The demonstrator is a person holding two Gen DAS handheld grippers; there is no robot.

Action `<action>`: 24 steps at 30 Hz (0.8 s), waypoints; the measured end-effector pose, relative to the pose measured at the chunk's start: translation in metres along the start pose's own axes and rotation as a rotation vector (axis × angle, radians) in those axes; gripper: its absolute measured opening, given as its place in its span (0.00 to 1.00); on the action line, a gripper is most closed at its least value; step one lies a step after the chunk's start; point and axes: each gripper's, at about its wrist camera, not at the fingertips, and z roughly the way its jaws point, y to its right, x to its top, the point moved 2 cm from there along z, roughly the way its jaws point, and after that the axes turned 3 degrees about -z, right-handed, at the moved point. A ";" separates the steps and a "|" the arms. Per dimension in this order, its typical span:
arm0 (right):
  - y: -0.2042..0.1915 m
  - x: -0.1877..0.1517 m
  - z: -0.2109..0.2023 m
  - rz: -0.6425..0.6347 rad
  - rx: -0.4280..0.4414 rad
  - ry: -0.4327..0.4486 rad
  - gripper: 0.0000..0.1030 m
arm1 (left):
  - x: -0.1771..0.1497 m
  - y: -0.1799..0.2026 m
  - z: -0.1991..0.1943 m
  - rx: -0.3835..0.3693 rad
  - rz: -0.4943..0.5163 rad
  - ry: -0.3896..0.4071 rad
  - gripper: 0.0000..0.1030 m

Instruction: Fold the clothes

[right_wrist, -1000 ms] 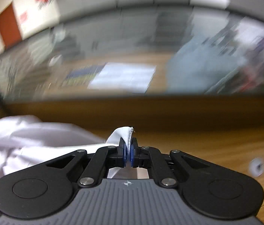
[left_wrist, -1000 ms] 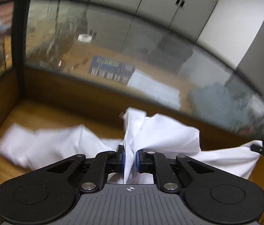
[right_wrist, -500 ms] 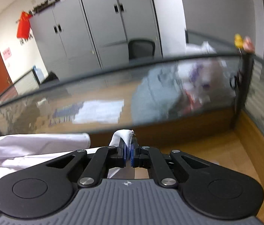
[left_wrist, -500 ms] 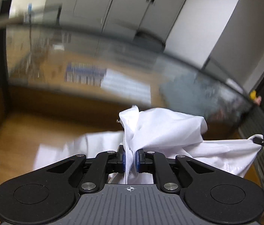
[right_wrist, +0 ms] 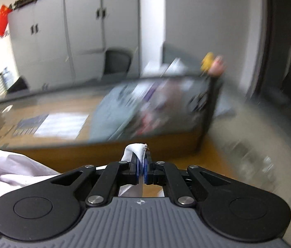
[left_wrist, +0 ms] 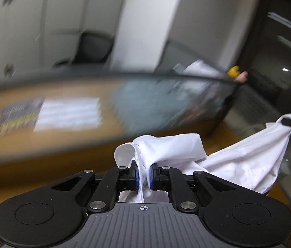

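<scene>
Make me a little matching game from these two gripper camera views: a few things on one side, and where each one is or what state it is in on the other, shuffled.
Things:
1. left gripper
2. right gripper
3. white garment
4. yellow toy

States or places:
A. perched on top of the glass partition
B. stretched between the two grippers
C. shut on a thick bunch of white cloth
D. shut on a thin corner of white cloth

Pairs: 1-C, 2-D, 3-B, 4-A
</scene>
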 end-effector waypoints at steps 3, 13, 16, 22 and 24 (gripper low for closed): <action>0.036 0.042 -0.037 -0.025 -0.081 0.116 0.05 | 0.044 0.038 -0.003 -0.072 0.064 0.086 0.12; 0.080 0.078 -0.154 -0.094 -0.082 0.237 0.05 | 0.081 0.066 -0.001 -0.134 0.150 0.066 0.12; 0.065 0.046 -0.147 -0.108 -0.025 0.137 0.05 | 0.057 0.051 0.015 -0.100 0.153 -0.020 0.12; 0.012 -0.052 -0.104 -0.084 0.118 -0.096 0.05 | -0.005 0.011 0.047 0.033 0.213 -0.173 0.12; -0.009 -0.089 -0.091 -0.066 0.158 -0.171 0.05 | -0.031 -0.007 0.050 0.068 0.214 -0.222 0.12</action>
